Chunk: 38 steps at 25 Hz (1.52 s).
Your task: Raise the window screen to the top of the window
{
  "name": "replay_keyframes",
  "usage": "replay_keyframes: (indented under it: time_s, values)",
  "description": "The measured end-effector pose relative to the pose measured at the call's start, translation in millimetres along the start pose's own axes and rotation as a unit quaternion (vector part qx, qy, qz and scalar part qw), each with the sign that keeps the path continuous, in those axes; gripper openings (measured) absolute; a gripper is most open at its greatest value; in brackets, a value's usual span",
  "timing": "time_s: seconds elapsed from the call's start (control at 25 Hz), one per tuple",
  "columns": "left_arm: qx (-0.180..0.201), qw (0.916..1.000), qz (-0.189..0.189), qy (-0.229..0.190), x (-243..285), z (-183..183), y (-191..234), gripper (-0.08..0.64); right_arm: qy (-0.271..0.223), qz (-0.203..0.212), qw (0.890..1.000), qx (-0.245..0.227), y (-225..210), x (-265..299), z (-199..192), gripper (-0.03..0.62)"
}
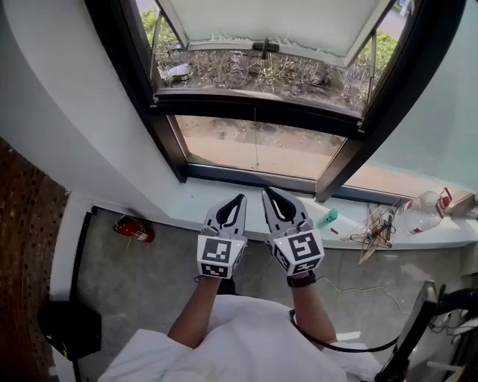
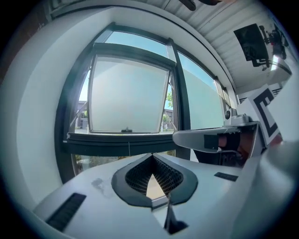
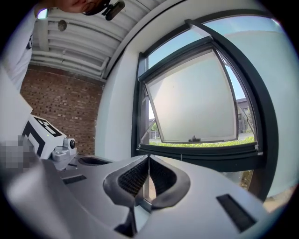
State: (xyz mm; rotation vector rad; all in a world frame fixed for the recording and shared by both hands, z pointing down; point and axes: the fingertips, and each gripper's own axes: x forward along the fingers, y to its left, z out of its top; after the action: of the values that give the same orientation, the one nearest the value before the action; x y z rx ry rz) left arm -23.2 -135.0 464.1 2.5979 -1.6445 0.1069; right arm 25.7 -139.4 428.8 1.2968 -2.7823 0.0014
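A dark-framed window fills the wall ahead. Its upper frosted sash is swung outward, with a handle on its lower edge. A thin cord hangs from the crossbar in front of the lower pane. I cannot make out a screen. My left gripper and right gripper are side by side over the white sill, pointing at the window, both shut and empty. The left gripper view shows the shut jaws below the sash. So does the right gripper view, jaws and sash.
A red fire extinguisher lies on the floor under the sill at left. On the sill to the right are a green item, a bundle of sticks and a clear plastic bottle. A black stand is at bottom right.
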Motion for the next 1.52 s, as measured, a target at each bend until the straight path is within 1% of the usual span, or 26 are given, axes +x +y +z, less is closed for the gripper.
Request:
replay_keyframes:
  time_s: [0.08, 0.2, 0.4, 0.44, 0.48, 0.52, 0.56, 0.6, 0.64, 0.68, 0.76, 0.8, 0.84, 0.88, 0.96, 1.08, 1.12, 1.2, 1.32, 1.4, 1.48, 1.52]
  values:
    - [-0.001, 0.9997, -0.02, -0.01, 26, 11, 23, -0.003, -0.009, -0.018, 1.0, 0.008, -11, 26, 11, -0.011]
    - [-0.004, 0.9986, -0.048, -0.02, 60, 21, 55, -0.003, -0.008, -0.049, 0.999, 0.003, -29, 65, 15, -0.011]
    - [-0.019, 0.995, -0.097, -0.012, 100, 16, 90, -0.003, 0.011, -0.101, 0.995, -0.013, -60, 114, 14, -0.011]
    - [-0.021, 0.9943, -0.104, -0.008, 109, 12, 96, -0.003, 0.017, -0.112, 0.993, -0.025, -67, 121, 13, -0.011]
    - [-0.027, 0.9938, -0.108, -0.001, 118, 6, 102, -0.003, 0.027, -0.122, 0.991, -0.049, -76, 129, 12, -0.011]
    - [-0.035, 0.9933, -0.11, 0.007, 127, -1, 108, -0.003, 0.044, -0.132, 0.986, -0.087, -87, 136, 10, -0.011]
    - [-0.042, 0.9928, -0.111, 0.017, 135, -8, 112, -0.003, 0.066, -0.142, 0.978, -0.138, -99, 142, 7, -0.009]
    - [-0.045, 0.9924, -0.111, 0.026, 142, -15, 114, -0.003, 0.092, -0.15, 0.965, -0.196, -112, 148, 4, 0.012]
    - [-0.045, 0.9921, -0.112, 0.035, 147, -22, 115, -0.003, 0.122, -0.156, 0.947, -0.253, -127, 153, -2, 0.067]
    - [-0.045, 0.9918, -0.111, 0.044, 153, -29, 117, -0.003, 0.155, -0.158, 0.927, -0.302, -142, 159, -9, 0.091]
    - [-0.049, 0.9909, -0.108, 0.063, 165, -43, 122, -0.003, 0.218, -0.158, 0.889, -0.37, -172, 172, -26, 0.116]
    - [-0.052, 0.9902, -0.107, 0.073, 170, -49, 125, -0.003, 0.242, -0.155, 0.873, -0.395, -184, 178, -33, 0.152]
    - [-0.055, 0.9895, -0.106, 0.08, 174, -56, 127, -0.003, 0.259, -0.148, 0.859, -0.416, -193, 186, -40, 0.175]
    - [-0.057, 0.989, -0.105, 0.088, 178, -62, 129, -0.003, 0.27, -0.138, 0.849, -0.432, -198, 193, -46, 0.191]
    - [-0.063, 0.9881, -0.099, 0.1, 185, -73, 130, -0.003, 0.284, -0.117, 0.837, -0.453, -206, 205, -58, 0.263]
    - [-0.064, 0.9856, -0.102, 0.118, 194, -89, 128, -0.003, 0.317, -0.11, 0.813, -0.476, -218, 214, -74, 0.273]
    - [-0.065, 0.9842, -0.104, 0.127, 197, -95, 127, -0.003, 0.327, -0.112, 0.807, -0.479, -221, 214, -78, 0.273]
    - [-0.073, 0.9808, -0.105, 0.148, 202, -110, 128, -0.003, 0.335, -0.119, 0.802, -0.48, -228, 217, -82, 0.273]
    - [-0.075, 0.9775, -0.101, 0.17, 206, -129, 129, -0.003, 0.339, -0.116, 0.801, -0.48, -232, 221, -83, 0.274]
    - [-0.079, 0.9755, -0.099, 0.18, 209, -142, 129, -0.003, 0.34, -0.101, 0.803, -0.478, -232, 223, -87, 0.273]
    - [-0.097, 0.9722, -0.101, 0.188, 212, -155, 129, -0.003, 0.338, -0.09, 0.809, -0.473, -233, 224, -89, 0.274]
    - [-0.106, 0.9703, -0.101, 0.192, 214, -161, 129, -0.003, 0.338, -0.086, 0.81, -0.472, -233, 224, -89, 0.273]
